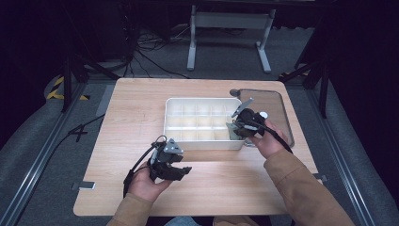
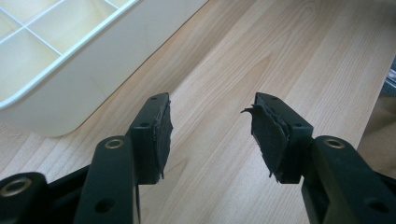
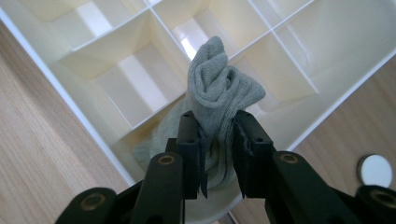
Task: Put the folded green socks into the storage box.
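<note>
A white box (image 1: pixel 203 100) divided into several compartments stands in the middle of the wooden table. My right gripper (image 1: pixel 234 127) hangs over its near right corner, shut on a rolled grey sock (image 3: pixel 219 88). In the right gripper view the sock's lower end hangs into the corner compartment of the box (image 3: pixel 345 93), and its rolled top sticks up past the pads. My left gripper (image 1: pixel 183 170) lies low over the table in front of the box, open. Between its fingers (image 2: pixel 210 135) there is bare wood, and the box wall (image 2: pixel 93 60) stands to the upper left.
A clear flat lid (image 1: pixel 270 106) lies on the table behind and to the right of the box. A small white round disc (image 3: pixel 376 170) sits beside the box near my right hand. The table's front edge runs just below my left hand.
</note>
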